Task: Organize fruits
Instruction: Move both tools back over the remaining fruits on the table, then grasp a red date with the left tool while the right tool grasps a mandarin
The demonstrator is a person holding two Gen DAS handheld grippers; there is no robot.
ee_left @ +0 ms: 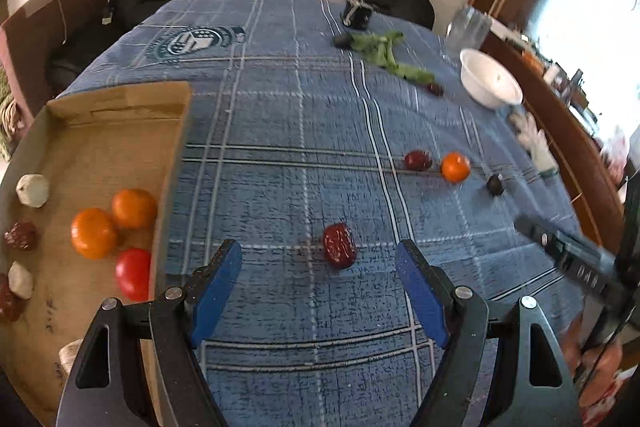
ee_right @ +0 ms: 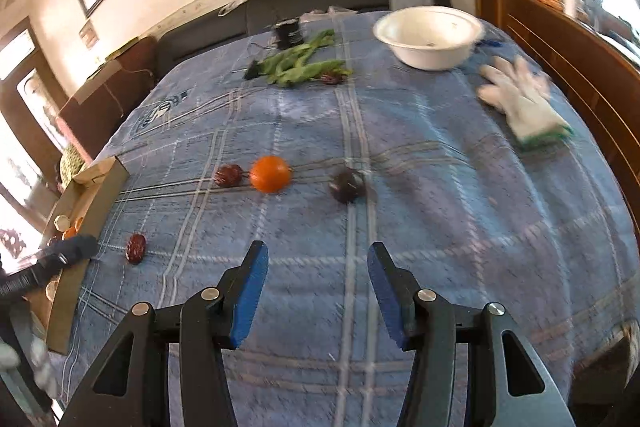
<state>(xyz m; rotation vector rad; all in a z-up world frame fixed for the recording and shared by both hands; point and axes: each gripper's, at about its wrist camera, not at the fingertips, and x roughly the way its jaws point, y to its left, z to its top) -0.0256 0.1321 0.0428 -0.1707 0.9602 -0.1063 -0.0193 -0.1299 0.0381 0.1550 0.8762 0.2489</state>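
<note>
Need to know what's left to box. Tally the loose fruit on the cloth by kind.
dates: 3
orange: 1
dark fruit: 1
Total: 5

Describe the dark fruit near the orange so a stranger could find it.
Start at the blue checked tablecloth, where three fruits lie in a row. The dark round fruit lies right of the orange. It is nearly black, while the wrinkled date left of the orange is reddish-brown.
</note>
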